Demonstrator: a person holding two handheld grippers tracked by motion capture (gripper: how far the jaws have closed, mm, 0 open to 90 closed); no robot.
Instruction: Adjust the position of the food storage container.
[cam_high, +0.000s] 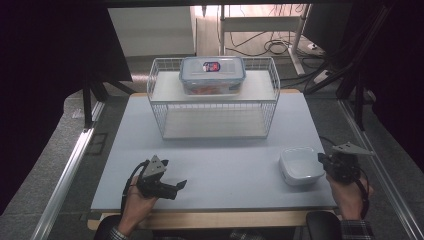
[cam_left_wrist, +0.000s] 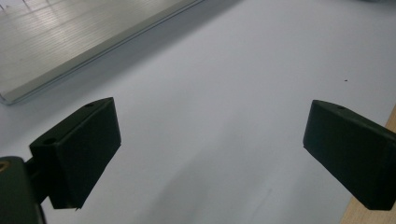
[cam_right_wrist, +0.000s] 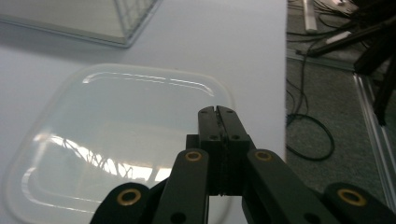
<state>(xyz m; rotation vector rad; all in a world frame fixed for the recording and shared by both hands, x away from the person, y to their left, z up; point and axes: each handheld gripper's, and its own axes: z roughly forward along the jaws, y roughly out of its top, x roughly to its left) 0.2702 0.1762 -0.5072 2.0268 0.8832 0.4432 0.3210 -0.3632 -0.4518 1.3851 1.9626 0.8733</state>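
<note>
Pale blue surface holds a white square plastic dish at the lower right. It looks light, stiff and slippery; grab its rim. Right hand-held gripper is closed over the dish's rim, with nothing seen between its jaws. Left hand-held gripper is wide open and holds nothing.

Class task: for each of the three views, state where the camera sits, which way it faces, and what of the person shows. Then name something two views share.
High view: above the person's side, looking forward and down on the table; forearms, hands, left gripper, right gripper.
Left gripper view: rides the left gripper, facing the tabletop; jaws wide apart.
Right gripper view: rides the right gripper, jaws shut, over the white dish.
Shared: the dish and wire rack appear in the high and right gripper views.
</note>
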